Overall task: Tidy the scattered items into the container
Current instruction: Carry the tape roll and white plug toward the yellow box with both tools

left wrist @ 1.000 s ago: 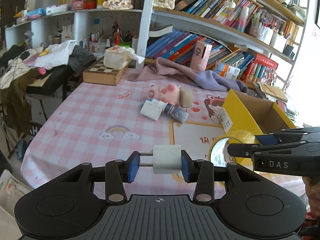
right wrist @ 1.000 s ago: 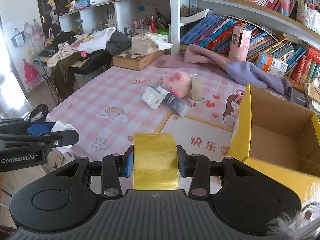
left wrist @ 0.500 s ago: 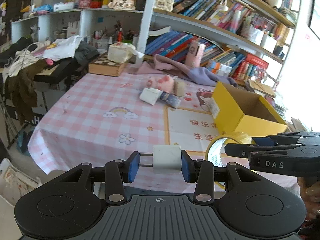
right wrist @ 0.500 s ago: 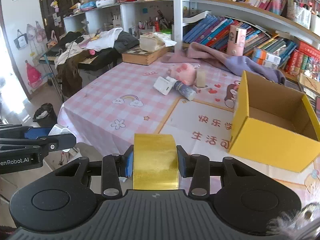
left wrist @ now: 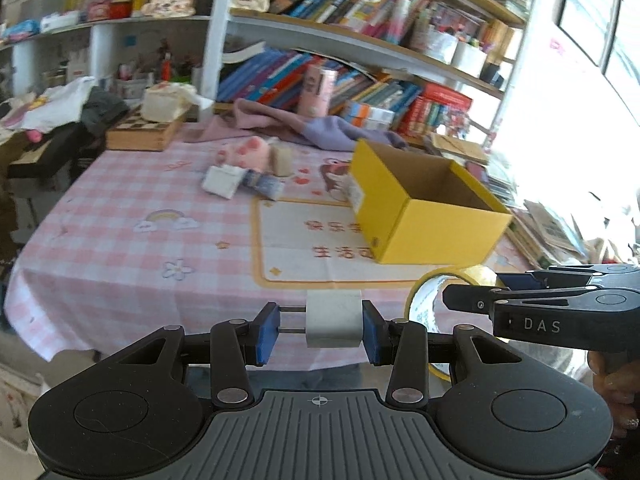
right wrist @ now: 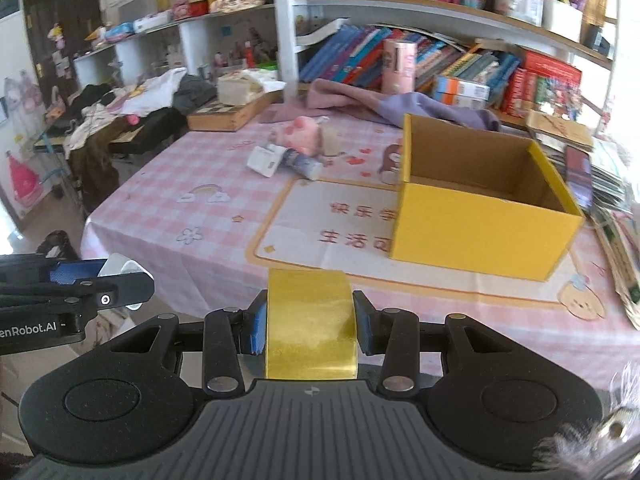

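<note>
My left gripper is shut on a white plug adapter, whose metal prongs reach the left pad. My right gripper is shut on a roll of yellow tape; the roll also shows as yellow tape in the left wrist view. Both grippers hang off the table's near edge. The open yellow cardboard box, also yellow box, stands on the pink checked tablecloth and looks empty. Farther back lie a pink plush toy, a white packet, a patterned tube and a beige block.
A purple cloth lies along the back edge under bookshelves. A wooden chessboard box with a tissue pack sits at the back left. Clothes are piled on a side table. Stacked papers lie right of the box.
Both grippers have pulled back from the table with their loads still held; the box and scattered items now look farther away, and the table's near edge has come into view.
</note>
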The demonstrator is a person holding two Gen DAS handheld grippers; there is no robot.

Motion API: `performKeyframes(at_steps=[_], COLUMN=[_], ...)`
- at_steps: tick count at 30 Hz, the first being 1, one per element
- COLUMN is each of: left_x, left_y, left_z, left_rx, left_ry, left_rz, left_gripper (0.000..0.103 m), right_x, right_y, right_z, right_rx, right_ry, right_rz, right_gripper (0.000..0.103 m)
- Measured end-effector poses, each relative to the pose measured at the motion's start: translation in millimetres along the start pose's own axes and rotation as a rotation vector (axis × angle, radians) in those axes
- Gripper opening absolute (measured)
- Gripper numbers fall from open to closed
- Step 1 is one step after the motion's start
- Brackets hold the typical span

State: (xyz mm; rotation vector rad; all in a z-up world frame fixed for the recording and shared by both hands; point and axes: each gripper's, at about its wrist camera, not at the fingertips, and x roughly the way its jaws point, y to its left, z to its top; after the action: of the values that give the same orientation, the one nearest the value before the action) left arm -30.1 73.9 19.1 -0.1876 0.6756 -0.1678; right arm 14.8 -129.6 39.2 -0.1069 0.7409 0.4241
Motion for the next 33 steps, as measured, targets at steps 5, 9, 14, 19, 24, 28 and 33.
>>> performKeyframes(at_steps=[5,9,14,19,24,28,33], left_x=[6,12,18,26,33,38,44], left_y=[-13,-23,-35,-50,-64,-76,-87], left_z=[0,1,2,2,3,4,6], left_rx=[0.026,0.05,0.079,0.111,0.148,0.181,0.209], left_ry=[0.004,0.016,0.037,0.054,0.068,0.076,0.087], left_rz=[-0.044,-0.079,-0.118,-0.158,-0.195,-0.22,-0.244], left_gripper=[0.041,0.041,0.041,0.041,0.041,0.041,0.041], right_x=[-10,-17,-24,-33,-41,-46,-50], right_y=[-12,-21,-32,-44,-58,-68,-78], right_z=[-8,-14,-22,-30,-38,-43,-47], right_rx=[0.031,0.058,0.097,0.129,0.174,0.206,0.238], right_ry=[-0.005,-0.003,0.004,0.004,0.002,-0.005,-0.004], right_rz=[-0.049,-0.085,-0.121,-0.154,-0.19,-0.215,-0.239], right_gripper=[0.039,0.039,0.039,0.039,0.039,0.039,0.039])
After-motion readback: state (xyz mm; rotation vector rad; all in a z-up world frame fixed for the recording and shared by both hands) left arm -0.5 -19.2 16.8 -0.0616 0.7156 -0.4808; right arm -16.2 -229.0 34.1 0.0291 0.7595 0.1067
